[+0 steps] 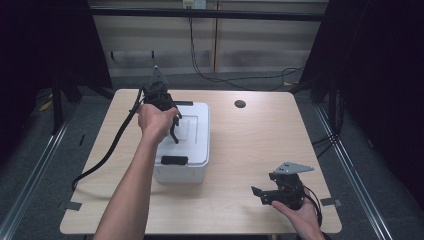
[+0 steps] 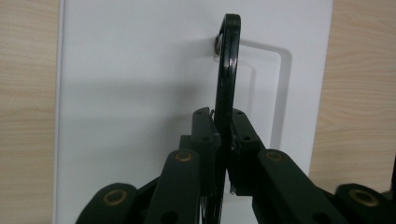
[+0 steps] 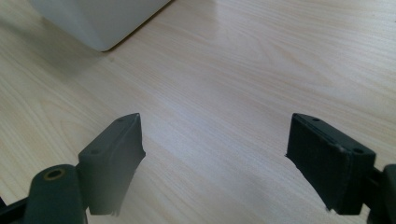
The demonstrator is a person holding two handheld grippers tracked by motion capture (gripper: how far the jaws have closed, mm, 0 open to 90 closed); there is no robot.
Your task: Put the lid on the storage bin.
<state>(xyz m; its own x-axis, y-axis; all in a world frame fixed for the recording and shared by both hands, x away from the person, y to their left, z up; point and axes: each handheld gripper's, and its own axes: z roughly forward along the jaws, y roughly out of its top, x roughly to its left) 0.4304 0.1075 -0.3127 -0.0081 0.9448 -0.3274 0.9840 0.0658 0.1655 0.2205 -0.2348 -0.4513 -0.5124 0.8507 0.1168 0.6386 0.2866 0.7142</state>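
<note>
A: What sits closest to the person?

B: The right gripper [image 1: 261,194], held in the right hand [image 1: 305,216] at the near right corner of the table [image 1: 260,145]. It lies low over the wood, pointing left toward the box, with its grey three-cornered plate on top. In the right gripper view [image 3: 212,154] the two black jaws stand wide apart with bare tabletop between them.

A: And a little farther in?

B: The white box [image 1: 182,150], left of the table's middle. Its lid [image 2: 140,84] is on, and a black latch [image 1: 174,160] sits at the near edge of it. A corner of the box also shows at the top of the right gripper view [image 3: 100,21].

A: Where is the other tool?

B: The left gripper [image 1: 175,131] is over the lid, held in the left hand [image 1: 155,121], forearm reaching in from the bottom. It points down at the lid.

A: Open or closed?

B: Clamped. In the left gripper view [image 2: 224,135] the jaws press from both sides on the black handle [image 2: 227,70], which stands up on edge from its recess in the lid.

A: Anything beyond?

B: A cable [image 1: 107,150] trails off the left edge, and a dark round hole [image 1: 240,104] marks the far side of the table.
</note>
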